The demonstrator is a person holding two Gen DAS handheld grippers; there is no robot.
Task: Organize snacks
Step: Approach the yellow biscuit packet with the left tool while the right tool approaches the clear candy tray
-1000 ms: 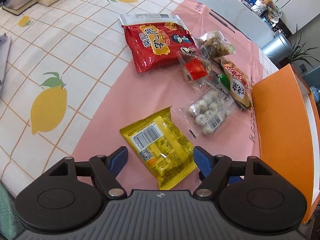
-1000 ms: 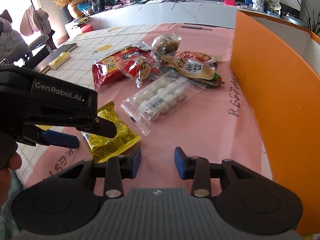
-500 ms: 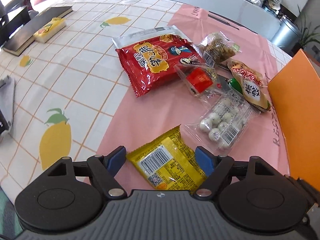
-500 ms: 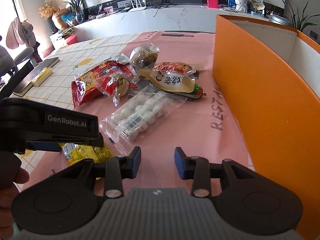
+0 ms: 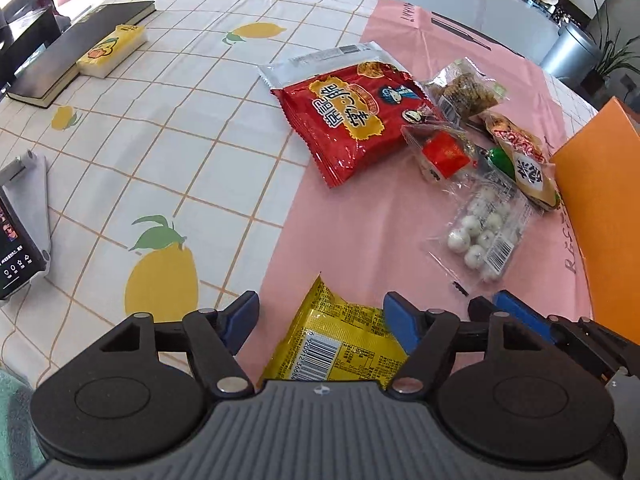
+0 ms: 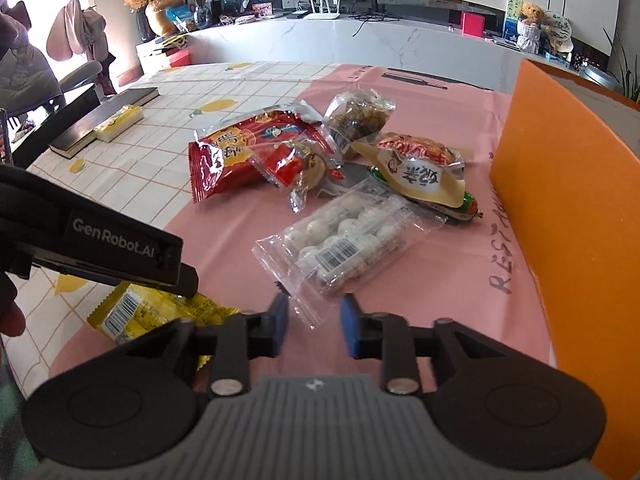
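A yellow snack packet (image 5: 340,344) lies flat, barcode up, at the near edge of the pink mat (image 5: 360,240), directly between the blue fingers (image 5: 240,318) of the left gripper (image 5: 320,320), which are spread wide and closing, not yet pressing on the wrapper. Beside it to the right, the right gripper (image 6: 314,326) hovers over the near corner of a clear pack of white candy balls (image 6: 344,240); its fingers are narrowing too, with the crinkled seal edge between them but no visible pinch.

Beyond, toward the far side of the mat, sit a red chip bag (image 5: 352,120), a small clear pouch with a red label (image 5: 440,156), a bag of brown clusters (image 5: 468,88) and a cream-labelled pouch (image 5: 528,172). An orange box (image 6: 568,208) stands at the right, its wall rising beside the mat, likely the destination.

To take the yellow packet well, the left fingers should probably settle low enough to catch both long edges before squeezing, since a flat foil wrapper tends to slip or buckle upward. The right gripper would do better gripping past the thin seal, nearer the tray body. With both tools so close, lifting one at a time seems wise.

The mat covers part of a lemon-print desk (image 5: 160,140).
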